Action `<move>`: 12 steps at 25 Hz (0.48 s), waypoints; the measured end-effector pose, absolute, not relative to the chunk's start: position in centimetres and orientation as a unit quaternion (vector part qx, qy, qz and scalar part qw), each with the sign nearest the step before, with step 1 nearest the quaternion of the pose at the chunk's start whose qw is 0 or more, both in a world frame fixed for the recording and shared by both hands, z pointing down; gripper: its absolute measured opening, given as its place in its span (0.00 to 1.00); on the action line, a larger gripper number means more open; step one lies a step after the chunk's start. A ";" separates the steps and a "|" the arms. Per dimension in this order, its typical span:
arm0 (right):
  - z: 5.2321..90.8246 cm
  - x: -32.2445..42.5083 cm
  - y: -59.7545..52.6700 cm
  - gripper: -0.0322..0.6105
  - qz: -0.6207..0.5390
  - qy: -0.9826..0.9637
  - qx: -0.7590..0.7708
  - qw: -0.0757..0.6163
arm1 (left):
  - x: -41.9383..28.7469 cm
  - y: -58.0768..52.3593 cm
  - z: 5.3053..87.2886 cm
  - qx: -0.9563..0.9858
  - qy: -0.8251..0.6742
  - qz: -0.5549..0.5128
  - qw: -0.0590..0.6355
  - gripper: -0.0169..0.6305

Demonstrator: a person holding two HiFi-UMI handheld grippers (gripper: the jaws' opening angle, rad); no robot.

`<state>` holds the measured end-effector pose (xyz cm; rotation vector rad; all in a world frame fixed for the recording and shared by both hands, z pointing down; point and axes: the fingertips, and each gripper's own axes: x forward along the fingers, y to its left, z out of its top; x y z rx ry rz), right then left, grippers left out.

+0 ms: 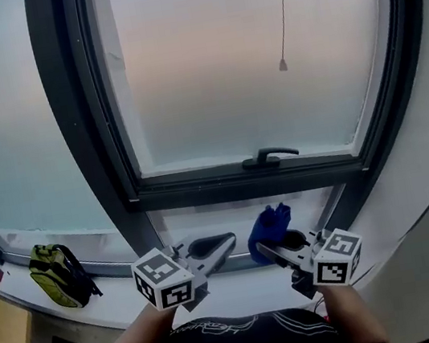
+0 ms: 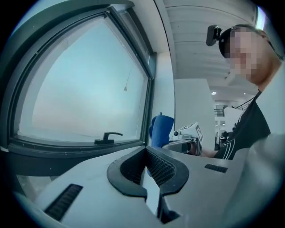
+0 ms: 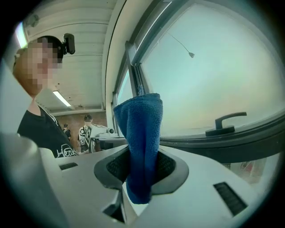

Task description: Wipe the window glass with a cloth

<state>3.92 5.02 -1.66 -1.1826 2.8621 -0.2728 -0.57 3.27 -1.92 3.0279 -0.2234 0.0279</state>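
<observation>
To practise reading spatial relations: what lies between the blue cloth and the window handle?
In the head view, the dark frame bar crosses between the blue cloth, clamped in the right gripper, and the window handle above it.

Cloth (image 3: 140, 133) looks nubbly terry; window glass (image 1: 244, 56) looks frosted matt.

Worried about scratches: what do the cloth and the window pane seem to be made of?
The cloth looks like blue microfibre or terry: fuzzy nap, soft folds. The pane is probably frosted or fogged glass: matte, evenly hazy, nothing sharp shows through.
</observation>
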 end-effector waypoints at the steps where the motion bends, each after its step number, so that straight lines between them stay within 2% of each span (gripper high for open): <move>1: -1.7 3.7 5.0 0.20 -0.089 0.920 -0.380 0.016 | -0.9 3.2 -2.0 0.996 -0.073 0.008 0.054 0.03; 12: -0.7 2.9 4.5 0.19 -0.088 0.915 -0.393 0.003 | -2.8 2.2 -1.9 0.995 -0.082 0.011 0.050 0.03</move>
